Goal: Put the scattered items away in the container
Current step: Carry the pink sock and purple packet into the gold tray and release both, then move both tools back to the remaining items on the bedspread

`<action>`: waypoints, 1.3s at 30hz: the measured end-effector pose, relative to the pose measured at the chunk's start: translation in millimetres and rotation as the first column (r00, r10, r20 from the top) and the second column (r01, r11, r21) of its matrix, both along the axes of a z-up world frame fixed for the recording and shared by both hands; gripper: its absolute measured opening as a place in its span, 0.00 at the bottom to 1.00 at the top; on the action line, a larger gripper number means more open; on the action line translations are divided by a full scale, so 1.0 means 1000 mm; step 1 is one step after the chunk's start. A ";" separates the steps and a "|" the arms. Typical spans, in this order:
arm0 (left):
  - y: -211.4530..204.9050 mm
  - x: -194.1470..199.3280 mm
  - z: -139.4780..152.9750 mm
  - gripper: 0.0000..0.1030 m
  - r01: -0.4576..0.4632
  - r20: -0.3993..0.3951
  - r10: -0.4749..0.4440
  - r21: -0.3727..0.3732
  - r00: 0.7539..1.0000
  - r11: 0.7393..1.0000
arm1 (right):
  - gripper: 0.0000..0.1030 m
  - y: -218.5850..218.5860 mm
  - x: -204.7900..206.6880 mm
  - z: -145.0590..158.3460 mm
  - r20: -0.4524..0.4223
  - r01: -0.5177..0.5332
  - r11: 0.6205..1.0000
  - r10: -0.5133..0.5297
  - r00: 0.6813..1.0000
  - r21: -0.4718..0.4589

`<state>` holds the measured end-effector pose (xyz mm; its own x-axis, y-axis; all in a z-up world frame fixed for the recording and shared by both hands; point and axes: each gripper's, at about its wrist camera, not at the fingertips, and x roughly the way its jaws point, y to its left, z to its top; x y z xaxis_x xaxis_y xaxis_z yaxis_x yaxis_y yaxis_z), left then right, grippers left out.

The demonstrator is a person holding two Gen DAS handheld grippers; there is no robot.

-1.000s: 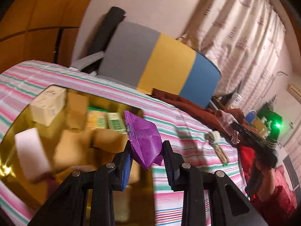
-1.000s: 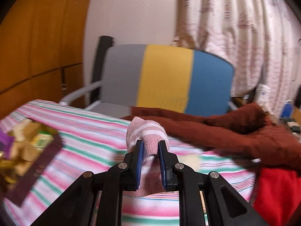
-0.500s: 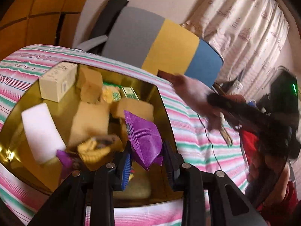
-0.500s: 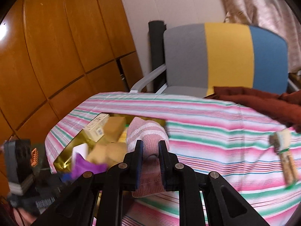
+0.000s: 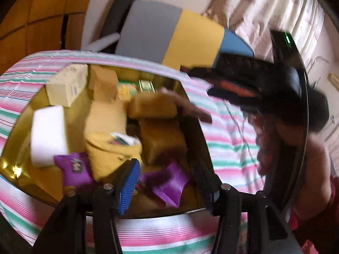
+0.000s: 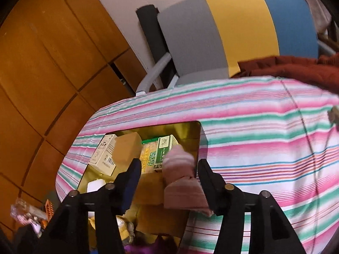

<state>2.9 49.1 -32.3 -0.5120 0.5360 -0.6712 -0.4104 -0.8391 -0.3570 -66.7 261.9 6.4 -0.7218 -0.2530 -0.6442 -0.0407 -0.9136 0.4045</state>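
- Left gripper [image 5: 169, 182]: jaws opening, well apart, above the near end of the gold container [image 5: 12, 127]; blue ribbed pad on the left finger [image 5: 128, 187] plain to see.
- Purple packet [image 5: 169, 185]: blurred, loose in the gap between the left gripper's fingers, touching neither pad, over the container's near corner.
- Second purple packet [image 5: 74, 169]: just left of the left finger, inside the container, against a white block [image 5: 48, 135].
- Ahead of the left gripper, inside the container: yellow cloth [image 5: 106, 148], brown sponge blocks [image 5: 161, 139], cream box [image 5: 67, 86] at the far left corner.
- Right gripper [image 6: 169, 169]: jaws opening, fingers spread wide, over the right-hand edge of the same container [image 6: 190, 131]; seen from the left wrist as a dark blurred shape [image 5: 254, 80] beyond and to the right.
- Pink sock [image 6: 180, 180]: between the right gripper's fingers, close against the right finger, clear of the left one; whether it touches the right pad cannot be told.
- Ahead of the right gripper, in the container: green-and-yellow packets [image 6: 156, 154], a brown block [image 6: 127, 150], a cream box [image 6: 106, 154] to the left.
- Striped pink, green and white cloth [image 6: 264, 148] under the container, spreading right of the right gripper.
- Grey, yellow and blue chair back [image 6: 239, 27] beyond the table, far ahead of both grippers; rust-brown fabric [image 6: 296, 69] to its lower right.
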 end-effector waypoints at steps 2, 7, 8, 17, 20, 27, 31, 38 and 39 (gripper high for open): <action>-0.007 0.003 0.006 0.53 -0.025 -0.021 0.026 0.044 0.999 0.999 | 0.56 0.001 0.007 0.006 -0.024 -0.010 1.000 0.010 1.000 0.012; -0.009 -0.001 0.019 0.53 -0.062 -0.037 0.066 0.098 0.997 0.993 | 0.59 0.009 0.024 0.017 -0.053 -0.007 0.999 0.009 0.999 0.039; -0.009 -0.001 0.020 0.53 -0.072 -0.039 0.076 0.108 0.996 0.992 | 0.60 0.011 0.027 0.018 -0.057 -0.008 0.999 0.011 0.998 0.048; 0.020 -0.005 0.031 0.53 -0.058 -0.051 0.064 0.119 0.997 0.991 | 0.68 0.046 0.068 0.030 -0.115 -0.004 0.973 0.031 0.993 0.231; 0.039 -0.004 0.029 0.53 -0.034 -0.031 0.037 0.113 0.999 0.993 | 0.68 0.078 0.079 0.025 -0.101 0.038 0.968 -0.014 0.995 0.247; 0.096 0.003 0.028 0.56 0.064 -0.027 -0.063 0.031 0.998 0.997 | 0.70 0.162 0.096 0.002 -0.004 0.141 0.951 -0.145 0.989 0.276; 0.118 0.009 0.029 0.59 0.120 -0.027 -0.119 0.014 0.992 0.993 | 0.70 0.208 0.104 -0.007 0.020 0.217 0.934 -0.232 0.973 0.284; 0.150 0.009 0.028 0.61 0.190 -0.012 -0.190 -0.026 0.982 0.981 | 0.84 0.280 0.087 -0.024 0.082 0.283 0.893 -0.330 0.941 0.350; 0.156 0.009 0.027 0.61 0.201 -0.010 -0.201 -0.036 0.979 0.979 | 0.88 0.288 0.083 -0.028 0.091 0.271 0.895 -0.321 0.943 0.355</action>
